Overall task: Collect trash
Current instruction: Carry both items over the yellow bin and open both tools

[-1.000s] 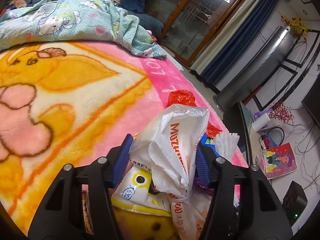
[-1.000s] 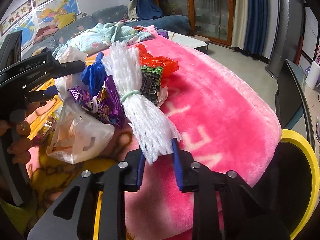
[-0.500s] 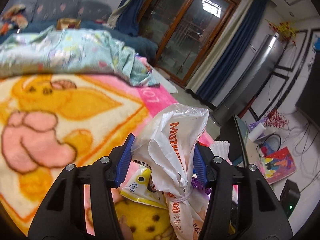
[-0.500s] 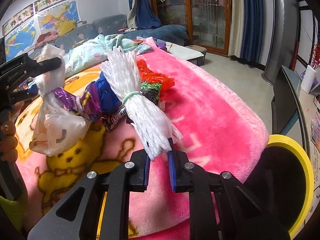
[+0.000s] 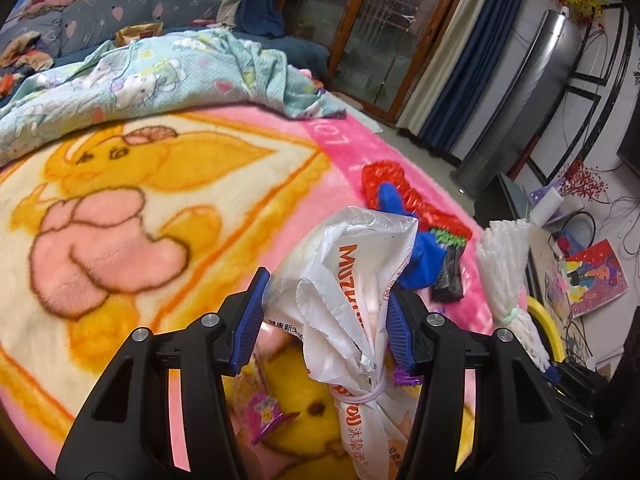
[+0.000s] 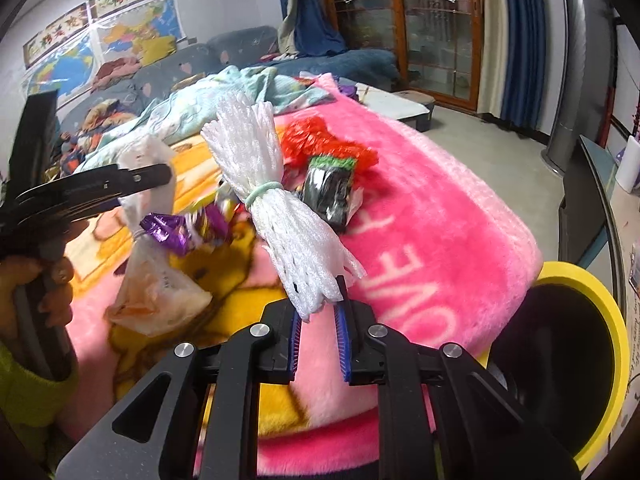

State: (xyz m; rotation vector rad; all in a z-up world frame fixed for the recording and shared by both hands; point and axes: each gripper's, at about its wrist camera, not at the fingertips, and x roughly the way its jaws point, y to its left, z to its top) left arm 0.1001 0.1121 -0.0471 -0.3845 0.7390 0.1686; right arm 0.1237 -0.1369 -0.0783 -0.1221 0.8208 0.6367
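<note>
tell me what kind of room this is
Probably a home living room doubling as a bedroom: a bed under a pink blanket, a sofa behind it, maps on the wall, glass doors.

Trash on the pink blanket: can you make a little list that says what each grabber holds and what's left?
left gripper: shut on white plastic bag
right gripper: shut on white foam net bundle
left on blanket: red wrapper, black packet, purple wrapper
bin: yellow-rimmed bin, beside the bed
</note>
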